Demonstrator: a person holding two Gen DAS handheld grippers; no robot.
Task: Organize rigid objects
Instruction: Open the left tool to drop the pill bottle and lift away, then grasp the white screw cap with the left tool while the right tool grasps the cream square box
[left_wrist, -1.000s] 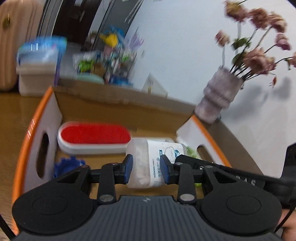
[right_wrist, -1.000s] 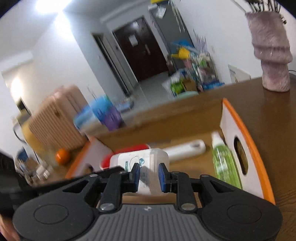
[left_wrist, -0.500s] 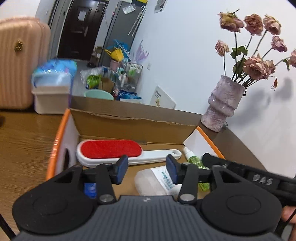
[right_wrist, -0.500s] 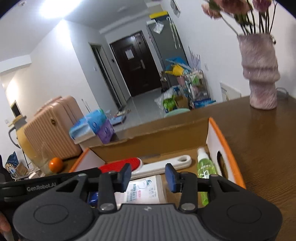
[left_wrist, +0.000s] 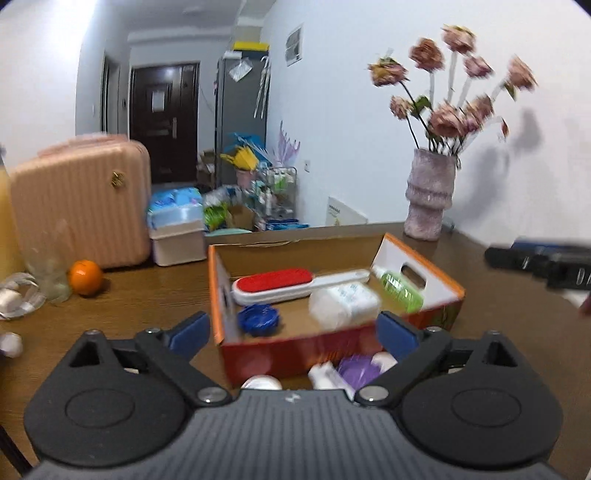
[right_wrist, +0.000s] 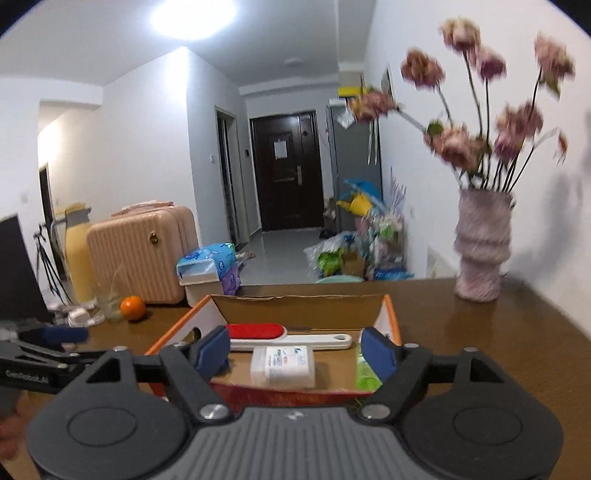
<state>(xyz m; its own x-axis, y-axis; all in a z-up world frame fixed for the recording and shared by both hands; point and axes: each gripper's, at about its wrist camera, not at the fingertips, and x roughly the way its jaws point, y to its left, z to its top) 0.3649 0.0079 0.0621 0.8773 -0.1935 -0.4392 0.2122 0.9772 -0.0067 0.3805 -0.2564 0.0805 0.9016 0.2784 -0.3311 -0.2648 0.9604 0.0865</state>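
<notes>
An orange-edged cardboard box (left_wrist: 216, 288) (right_wrist: 391, 317) stands on the wooden table. In it lie a red-and-white lint brush (left_wrist: 280, 282) (right_wrist: 266, 334), a white plastic container (left_wrist: 343, 301) (right_wrist: 282, 365), a green spray bottle (left_wrist: 400, 288) (right_wrist: 365, 373) and a blue round object (left_wrist: 258, 318). My left gripper (left_wrist: 293, 332) is open and empty, pulled back from the box. My right gripper (right_wrist: 295, 350) is open and empty, just in front of the box. Small white and purple items (left_wrist: 354, 371) lie on the table by the box's near wall.
A vase of pink flowers (left_wrist: 428, 199) (right_wrist: 480, 251) stands at the back right by the wall. An orange (left_wrist: 85, 277) (right_wrist: 132, 308) and a glass (left_wrist: 51, 273) are on the table's left. A pink suitcase (left_wrist: 81, 206) is beyond the table.
The left gripper let go of the white container, which now lies in the box. Both grippers opened wide and drew back and up from the box.
</notes>
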